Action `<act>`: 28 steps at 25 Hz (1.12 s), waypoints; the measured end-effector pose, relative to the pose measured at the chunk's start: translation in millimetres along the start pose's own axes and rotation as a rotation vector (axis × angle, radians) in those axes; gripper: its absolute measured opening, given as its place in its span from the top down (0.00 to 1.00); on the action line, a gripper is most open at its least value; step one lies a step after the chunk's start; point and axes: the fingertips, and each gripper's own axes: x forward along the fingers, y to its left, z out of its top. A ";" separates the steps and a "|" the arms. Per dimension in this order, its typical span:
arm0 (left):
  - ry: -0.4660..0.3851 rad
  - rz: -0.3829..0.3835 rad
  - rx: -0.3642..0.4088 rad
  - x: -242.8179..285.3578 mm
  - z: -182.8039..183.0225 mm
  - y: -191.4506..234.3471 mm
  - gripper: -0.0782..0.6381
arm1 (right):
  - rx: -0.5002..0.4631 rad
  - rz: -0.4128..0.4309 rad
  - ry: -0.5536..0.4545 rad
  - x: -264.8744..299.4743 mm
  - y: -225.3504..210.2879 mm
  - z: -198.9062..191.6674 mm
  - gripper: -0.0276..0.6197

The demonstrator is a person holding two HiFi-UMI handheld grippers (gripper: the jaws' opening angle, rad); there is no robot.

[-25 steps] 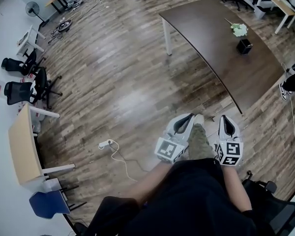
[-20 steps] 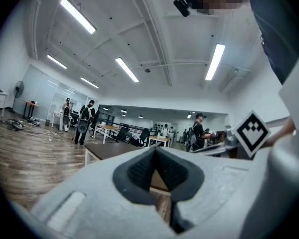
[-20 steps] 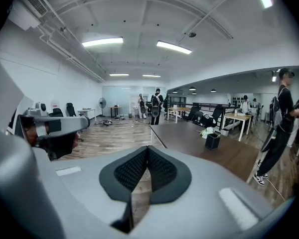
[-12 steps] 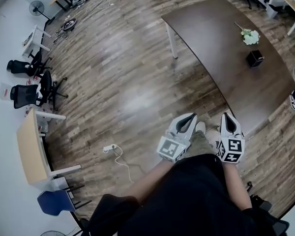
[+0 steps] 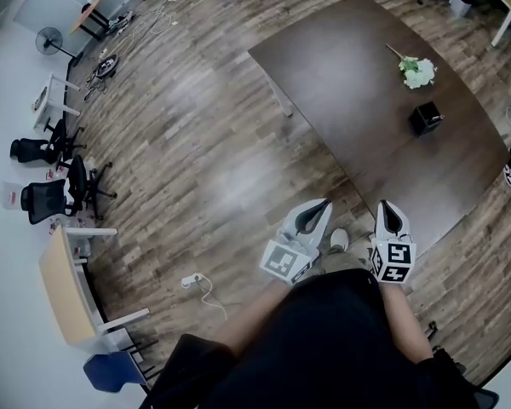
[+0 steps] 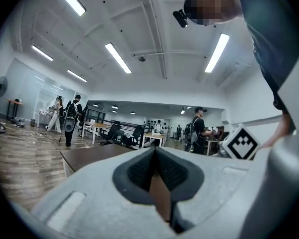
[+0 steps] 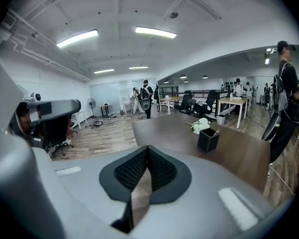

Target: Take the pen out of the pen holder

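The black square pen holder (image 5: 425, 118) stands on the dark brown table (image 5: 349, 83), beside a bunch of white flowers (image 5: 416, 72). In the right gripper view the pen holder (image 7: 208, 140) sits ahead and to the right, well out of reach, with a pen tip (image 7: 217, 132) poking over its rim. My left gripper (image 5: 317, 211) and right gripper (image 5: 385, 211) are held side by side in front of my body, over the floor just short of the table's near edge. Both are shut and empty: the right gripper's (image 7: 147, 149) pads meet, and so do the left gripper's (image 6: 155, 151).
A white table leg (image 5: 283, 102) stands at the near left corner. A power strip with a cable (image 5: 192, 280) lies on the wood floor to my left. Office chairs (image 5: 55, 196) and a small desk (image 5: 68, 292) line the left wall. People (image 6: 70, 114) stand far off.
I have walked toward the table: it and the pen holder now lie closer and more central. Both grippers came forward with me and stayed shut.
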 end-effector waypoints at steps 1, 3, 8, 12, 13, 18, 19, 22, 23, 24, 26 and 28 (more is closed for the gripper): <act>0.001 0.005 -0.004 9.2 0.9 2.3 0.89 | 0.004 0.007 0.005 6.8 -5.9 0.7 0.95; 0.012 0.002 0.001 25.4 1.2 4.6 0.89 | 0.003 0.019 0.001 17.0 -16.6 4.9 0.95; 0.036 -0.027 0.018 60.7 1.7 9.3 0.89 | -0.002 0.017 -0.020 37.4 -48.7 18.9 0.95; 0.049 -0.050 0.009 79.3 1.0 8.8 0.89 | 0.014 -0.001 -0.011 41.6 -71.4 17.9 0.95; 0.044 -0.051 0.013 81.9 2.6 8.9 0.89 | 0.016 -0.007 -0.008 41.3 -75.4 16.9 0.95; 0.043 -0.025 -0.010 96.9 6.9 19.6 0.89 | 0.013 -0.019 0.000 43.4 -84.8 14.3 0.95; 0.048 -0.021 -0.013 100.5 6.5 22.4 0.89 | 0.011 -0.021 0.001 43.6 -85.3 13.9 0.95; 0.058 -0.032 -0.004 112.1 4.5 28.3 0.89 | 0.017 -0.043 0.006 44.6 -90.8 12.2 0.95; 0.059 -0.038 -0.002 115.9 4.7 30.3 0.89 | 0.024 -0.053 0.007 45.3 -93.3 12.3 0.95; 0.056 -0.044 -0.002 119.7 5.4 32.6 0.89 | 0.030 -0.062 0.006 46.3 -95.6 12.8 0.95; 0.049 -0.059 -0.004 127.9 7.0 38.0 0.89 | 0.035 -0.084 0.007 49.4 -100.6 13.8 0.95; 0.044 -0.081 -0.007 137.7 6.8 44.6 0.89 | 0.039 -0.113 0.012 54.6 -107.3 14.9 0.95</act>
